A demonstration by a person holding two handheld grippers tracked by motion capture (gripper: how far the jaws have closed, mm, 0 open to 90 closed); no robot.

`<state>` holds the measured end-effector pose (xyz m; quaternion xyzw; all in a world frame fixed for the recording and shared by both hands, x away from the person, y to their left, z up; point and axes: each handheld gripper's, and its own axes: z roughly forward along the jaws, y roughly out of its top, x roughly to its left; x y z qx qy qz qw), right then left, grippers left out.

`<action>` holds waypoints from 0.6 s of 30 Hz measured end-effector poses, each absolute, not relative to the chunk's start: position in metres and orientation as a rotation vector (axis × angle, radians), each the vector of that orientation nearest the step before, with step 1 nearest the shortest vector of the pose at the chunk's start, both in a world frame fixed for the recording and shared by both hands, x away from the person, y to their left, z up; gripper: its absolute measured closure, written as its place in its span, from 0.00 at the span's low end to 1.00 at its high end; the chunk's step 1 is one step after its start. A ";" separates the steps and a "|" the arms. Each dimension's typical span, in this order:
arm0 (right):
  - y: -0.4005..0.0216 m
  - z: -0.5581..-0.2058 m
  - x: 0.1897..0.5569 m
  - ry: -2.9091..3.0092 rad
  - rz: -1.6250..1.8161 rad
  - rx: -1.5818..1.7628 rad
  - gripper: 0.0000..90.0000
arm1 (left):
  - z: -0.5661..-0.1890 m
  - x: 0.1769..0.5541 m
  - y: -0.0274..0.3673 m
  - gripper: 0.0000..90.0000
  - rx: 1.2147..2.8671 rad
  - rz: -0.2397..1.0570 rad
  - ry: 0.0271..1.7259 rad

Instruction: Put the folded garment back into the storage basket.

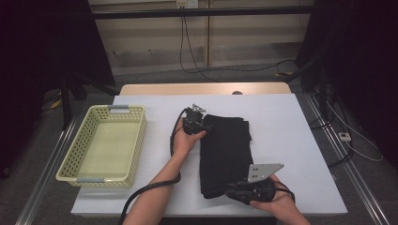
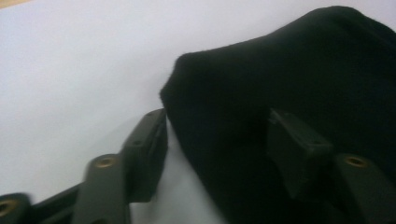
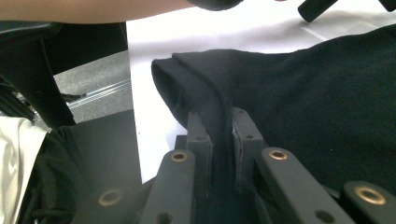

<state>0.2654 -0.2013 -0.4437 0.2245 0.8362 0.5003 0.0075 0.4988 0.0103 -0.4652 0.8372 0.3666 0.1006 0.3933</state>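
Right gripper view: fingers pinch the black cloth edge.

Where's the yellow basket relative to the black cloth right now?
In the high view the yellow basket sits on the white table at its left edge, apart from the folded black cloth lying mid-table.

White table top, wooden edge showing at far side. Grey floor around table. Pale panelled wall at back, dark horizontal bar across it, socket near top. Black cables hanging from socket, trailing over floor. Dark panels at both sides. Metal rails flanking table. White plug strip on floor at right. Dim, even light.
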 end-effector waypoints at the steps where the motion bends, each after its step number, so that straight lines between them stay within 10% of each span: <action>1: -0.201 -0.444 0.265 2.615 1.564 0.702 0.89 | -0.465 0.499 0.010 0.57 2.124 0.255 0.930; 6: -0.199 -0.445 0.266 2.625 1.548 0.690 0.89 | -0.459 0.494 0.002 0.81 2.156 0.190 0.971; 18: -0.196 -0.443 0.269 2.600 1.573 0.710 0.89 | -0.406 0.503 0.002 0.91 2.193 0.091 1.060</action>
